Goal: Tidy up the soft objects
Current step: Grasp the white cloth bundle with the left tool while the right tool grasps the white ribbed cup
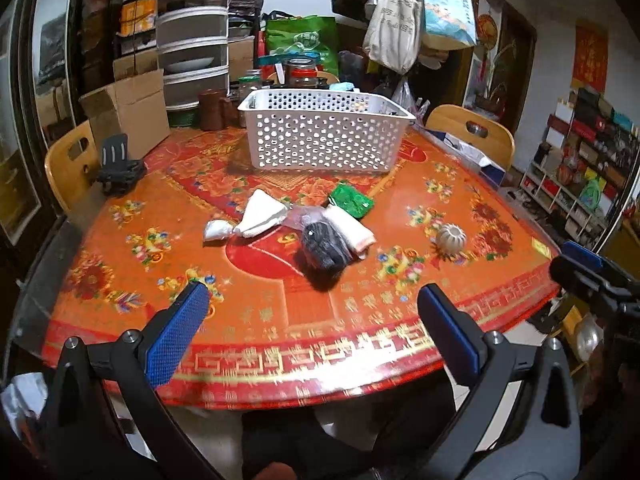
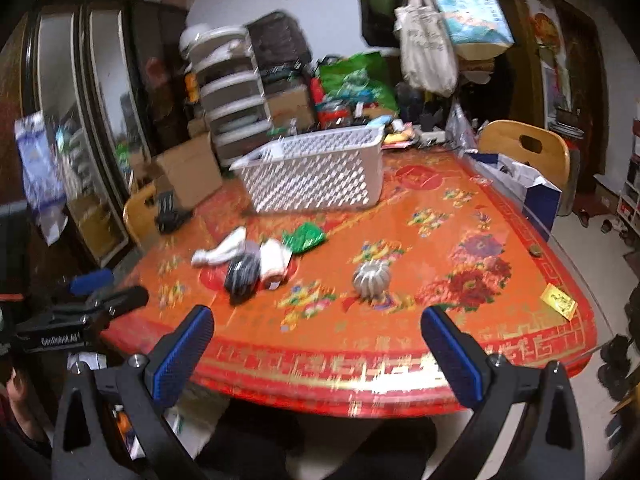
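Left tool [image 1: 314, 304] hangs level with its blue-padded fingers [image 1: 176, 336] spread wide, gripping nothing. Right tool [image 2: 318, 326] is the same, blue fingers [image 2: 450, 354] wide apart and empty. Each one shows at the edge of the other's view.

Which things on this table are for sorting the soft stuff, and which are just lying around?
For the job: white basket, white cloth, dark bundle, folded towel, green packet, small white pouch.
Lying about: ribbed ball, cardboard box, jars, yellow card.
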The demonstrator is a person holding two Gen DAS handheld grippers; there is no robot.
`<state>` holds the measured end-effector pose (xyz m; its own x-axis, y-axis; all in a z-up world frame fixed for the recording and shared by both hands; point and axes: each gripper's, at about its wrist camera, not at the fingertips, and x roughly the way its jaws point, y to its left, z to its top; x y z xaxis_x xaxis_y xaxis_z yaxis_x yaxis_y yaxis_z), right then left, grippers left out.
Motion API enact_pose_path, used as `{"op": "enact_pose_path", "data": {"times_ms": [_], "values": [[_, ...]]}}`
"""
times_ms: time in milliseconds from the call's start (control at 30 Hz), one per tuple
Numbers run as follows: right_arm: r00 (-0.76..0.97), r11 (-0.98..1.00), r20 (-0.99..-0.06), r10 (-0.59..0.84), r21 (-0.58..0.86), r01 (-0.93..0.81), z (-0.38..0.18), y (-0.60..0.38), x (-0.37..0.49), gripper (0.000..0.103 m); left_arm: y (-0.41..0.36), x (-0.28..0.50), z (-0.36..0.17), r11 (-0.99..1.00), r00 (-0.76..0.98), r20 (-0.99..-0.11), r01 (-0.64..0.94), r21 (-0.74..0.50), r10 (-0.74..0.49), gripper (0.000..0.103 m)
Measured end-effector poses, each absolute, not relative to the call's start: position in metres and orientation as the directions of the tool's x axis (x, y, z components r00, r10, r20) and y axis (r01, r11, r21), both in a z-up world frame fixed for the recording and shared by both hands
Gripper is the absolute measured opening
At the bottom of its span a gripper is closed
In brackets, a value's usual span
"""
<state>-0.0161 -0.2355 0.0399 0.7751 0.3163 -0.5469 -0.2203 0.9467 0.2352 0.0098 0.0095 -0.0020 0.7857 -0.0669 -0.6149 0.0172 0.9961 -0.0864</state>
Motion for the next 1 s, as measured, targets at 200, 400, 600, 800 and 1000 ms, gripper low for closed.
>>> {"op": "enact_pose_path", "data": {"times_ms": [200,400,600,800,1000], "values": [[0.738,0.966,-0.628,0.247,0.222,-0.135,0.010,-0.247,0.035,0.103,0.052,0.078,-0.036,0.991,0.706,-0.705,-0.128,-0.027,0.072,0.103],[0.693,0.977,-0.688,0.215,0.151,-0.153,-0.015,-0.236,0.070,0.094,0.093,0.125,-0.059,0.987,0.655,-0.754,-0.148,-0.055,0.056,0.103],[0.656,0.969,-0.714,0.246,0.187,-0.160,-0.032,-0.234,0.093,0.089,0.111,0.156,-0.074,0.988,0.636,-0.766,-0.156,-0.002,0.099,0.103],[0.650,0.964,-0.712,0.265,0.208,-0.165,-0.034,-0.234,0.099,0.087,0.124,0.175,-0.079,0.986,0.639,-0.765,-0.162,-0.033,0.080,0.099],[0.631,0.961,-0.725,0.277,0.209,-0.182,-0.038,-0.226,0.106,0.081,0.128,0.191,-0.089,0.986,0.621,-0.781,-0.159,-0.039,0.069,0.079]]}}
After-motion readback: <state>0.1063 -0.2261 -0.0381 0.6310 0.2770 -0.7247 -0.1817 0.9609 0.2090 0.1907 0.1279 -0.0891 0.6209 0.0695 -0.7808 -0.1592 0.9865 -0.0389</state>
